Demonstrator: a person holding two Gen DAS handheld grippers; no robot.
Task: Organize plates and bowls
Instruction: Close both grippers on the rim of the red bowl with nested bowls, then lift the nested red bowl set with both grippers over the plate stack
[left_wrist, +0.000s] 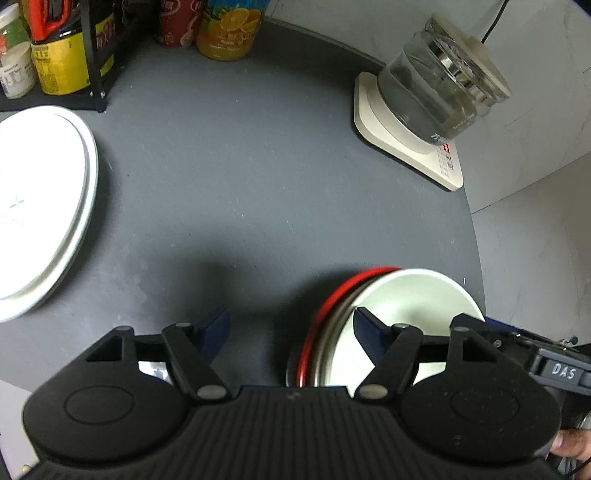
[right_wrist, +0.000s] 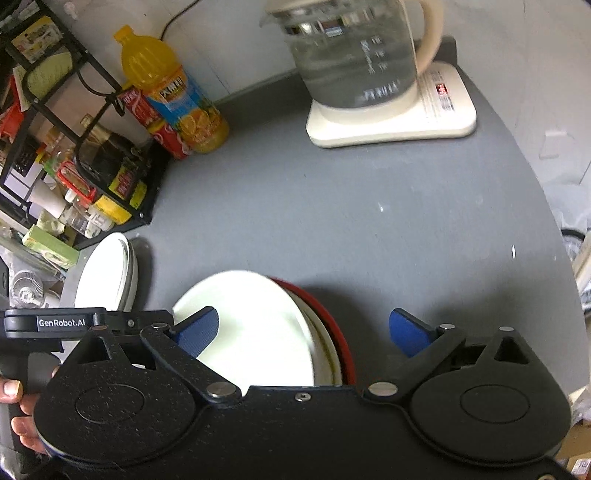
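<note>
White plates (left_wrist: 40, 206) stacked left on tabletop (left_wrist: 258, 166); bowls (right_wrist: 258, 328) nested near front; both hand-held grippers (left_wrist: 290, 330) (right_wrist: 310, 332) open, empty; sorting looks nearly done

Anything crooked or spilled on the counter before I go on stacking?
No spill or damage shows. The near stack looks slightly offset: the white plate sits shifted off the red plate beneath it, so red shows on one side only. The white plates by the rack lie neatly. Both the left hand-held gripper and right hand-held gripper are open.
</note>
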